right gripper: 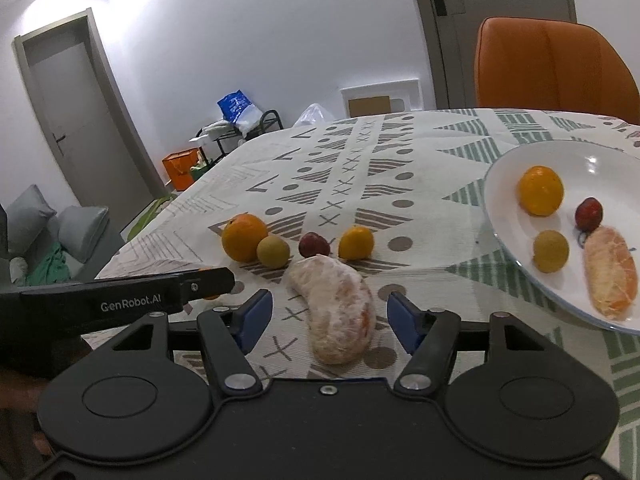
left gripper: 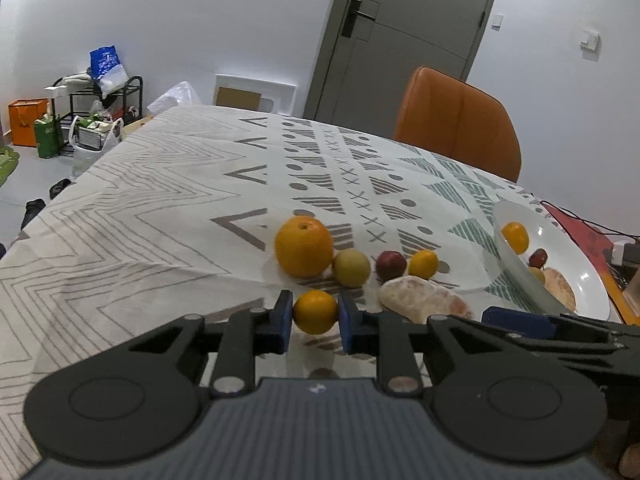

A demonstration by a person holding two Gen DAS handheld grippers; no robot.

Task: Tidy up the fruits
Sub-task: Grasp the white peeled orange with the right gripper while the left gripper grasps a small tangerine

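My left gripper [left gripper: 315,314] is shut on a small mandarin [left gripper: 315,312], low over the tablecloth in front of the fruit row. That row holds a large orange [left gripper: 304,246], a yellow-green fruit [left gripper: 352,268], a red fruit [left gripper: 391,265] and another mandarin [left gripper: 423,265]. A peeled citrus segment [right gripper: 336,312] lies between the spread blue fingers [right gripper: 256,320] of my right gripper [right gripper: 330,316], which is open and not touching it. The white plate [right gripper: 500,232] at the right holds an orange [right gripper: 541,190], a red fruit [right gripper: 589,213], a yellow-green fruit [right gripper: 551,251] and a peeled segment [right gripper: 610,276].
A patterned tablecloth [left gripper: 180,200] covers the table. An orange chair [left gripper: 456,124] stands at the far side. The left gripper's black body [right gripper: 128,300] reaches in beside my right gripper. Cables and a red mat [left gripper: 580,236] lie beyond the plate. A cluttered rack [left gripper: 100,104] stands on the floor.
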